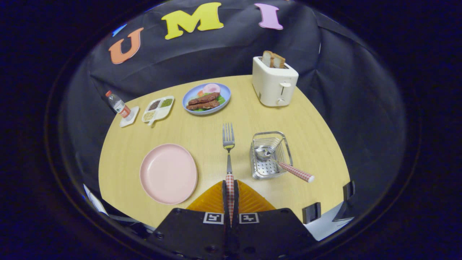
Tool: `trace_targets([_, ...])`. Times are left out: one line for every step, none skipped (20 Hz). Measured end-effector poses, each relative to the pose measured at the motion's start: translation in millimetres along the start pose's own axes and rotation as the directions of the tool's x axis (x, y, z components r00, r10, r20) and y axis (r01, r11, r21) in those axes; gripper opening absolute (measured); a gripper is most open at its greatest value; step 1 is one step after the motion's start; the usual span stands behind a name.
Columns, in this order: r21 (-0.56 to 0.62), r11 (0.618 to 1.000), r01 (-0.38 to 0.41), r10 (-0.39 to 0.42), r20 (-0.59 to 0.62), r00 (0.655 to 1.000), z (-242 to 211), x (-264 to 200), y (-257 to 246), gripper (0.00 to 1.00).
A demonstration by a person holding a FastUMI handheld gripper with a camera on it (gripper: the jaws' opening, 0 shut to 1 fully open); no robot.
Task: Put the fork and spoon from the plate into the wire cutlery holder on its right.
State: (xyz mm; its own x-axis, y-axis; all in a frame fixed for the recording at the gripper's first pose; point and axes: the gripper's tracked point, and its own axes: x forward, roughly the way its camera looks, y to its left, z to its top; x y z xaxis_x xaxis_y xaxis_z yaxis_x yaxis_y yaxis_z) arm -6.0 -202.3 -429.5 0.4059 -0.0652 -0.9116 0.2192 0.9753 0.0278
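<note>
My tool (230, 187): black body with screws, two white square fiducial markers on top, orange ribbed fingers (213, 200) pressed tight around a thin checked handle.

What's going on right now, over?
Gripper shut on fork, tines pointing ahead. Spoon already in wire holder. Pink plate bare. Nothing between fork and holder.
</note>
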Motion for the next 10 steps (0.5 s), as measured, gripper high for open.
trace_targets([0.014, 1.000, -0.003, 0.004, -0.018, 1.000, -2, -4, -8, 0.01])
trace_targets([0.022, 1.000, -0.001, 0.002, -0.034, 0.999, -3, -8, -15, 0.01])
trace_targets([0.026, 1.000, 0.005, -0.004, -0.049, 0.999, -5, -11, -24, 0.01])
trace_targets([0.029, 1.000, 0.011, -0.010, -0.061, 0.998, -5, -14, -33, 0.01])
trace_targets([0.037, 0.999, 0.014, -0.011, -0.066, 0.998, -2, -16, -40, 0.01])
trace_targets([0.044, 0.999, 0.009, -0.006, -0.073, 0.997, 0, -19, -45, 0.01])
trace_targets([0.043, 0.999, 0.000, 0.004, -0.093, 0.996, 1, -22, -50, 0.01])
trace_targets([0.046, 0.999, -0.010, 0.015, -0.118, 0.993, 1, -24, -54, 0.01])
trace_targets([0.048, 0.999, -0.023, 0.030, -0.151, 0.988, 0, -25, -57, 0.01])
trace_targets([0.053, 0.998, -0.035, 0.044, -0.179, 0.983, 0, -26, -59, 0.01])
